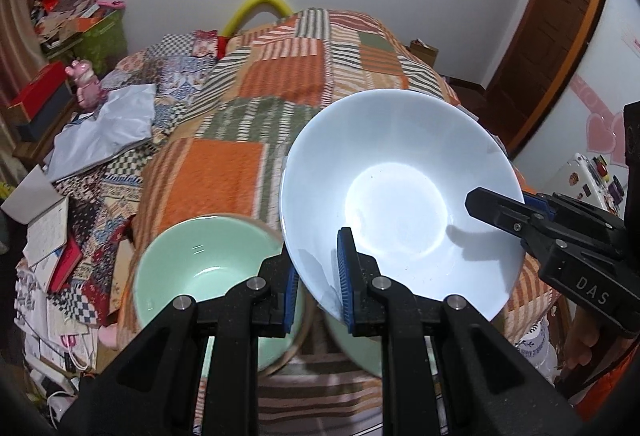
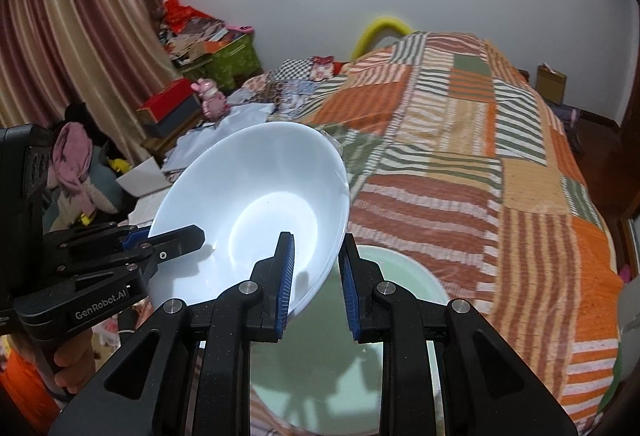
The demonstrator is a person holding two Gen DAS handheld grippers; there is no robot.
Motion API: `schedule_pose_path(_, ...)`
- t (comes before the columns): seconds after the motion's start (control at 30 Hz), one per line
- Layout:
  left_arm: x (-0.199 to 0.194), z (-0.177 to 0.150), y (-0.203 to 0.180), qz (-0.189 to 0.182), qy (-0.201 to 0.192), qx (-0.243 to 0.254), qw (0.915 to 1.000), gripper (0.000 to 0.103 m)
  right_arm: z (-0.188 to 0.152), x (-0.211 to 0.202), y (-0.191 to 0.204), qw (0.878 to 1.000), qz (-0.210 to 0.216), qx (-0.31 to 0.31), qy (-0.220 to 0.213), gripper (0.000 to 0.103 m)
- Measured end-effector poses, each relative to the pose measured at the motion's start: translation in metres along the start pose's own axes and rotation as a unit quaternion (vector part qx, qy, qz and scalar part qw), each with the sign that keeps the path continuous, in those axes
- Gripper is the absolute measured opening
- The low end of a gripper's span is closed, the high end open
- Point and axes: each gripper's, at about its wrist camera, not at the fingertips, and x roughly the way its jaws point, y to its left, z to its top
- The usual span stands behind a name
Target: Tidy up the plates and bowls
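Note:
A wide white bowl (image 1: 400, 195) hangs tilted in the air over the bed, held by both grippers at its rim. My left gripper (image 1: 318, 286) is shut on the bowl's near rim, blue pads on either side of the wall. My right gripper (image 1: 500, 207) comes in from the right and clamps the opposite rim. In the right wrist view the white bowl (image 2: 256, 203) sits between my right gripper (image 2: 316, 280) pads, and the left gripper (image 2: 172, 242) bites its left rim. A pale green bowl (image 1: 200, 268) stands below to the left; a pale green dish (image 2: 400, 296) lies under the white bowl.
A bed with an orange and green striped patchwork quilt (image 1: 280, 83) fills the space ahead. Books, papers and boxes (image 1: 52, 236) crowd the left side. A wooden door (image 1: 560, 15) and a white appliance with magnets (image 1: 588, 175) stand to the right. A hand (image 2: 72, 368) grips the left tool.

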Motion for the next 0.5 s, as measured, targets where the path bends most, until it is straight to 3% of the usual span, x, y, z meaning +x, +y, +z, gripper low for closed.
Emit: schedule_pose_path(0.5,-0.010,-0.021,0.061,0.030,0.006,-0.042,0.9986,0.018,0.001,0.034,0.046,0.999,0.039,-0.020,0.027,0.021)
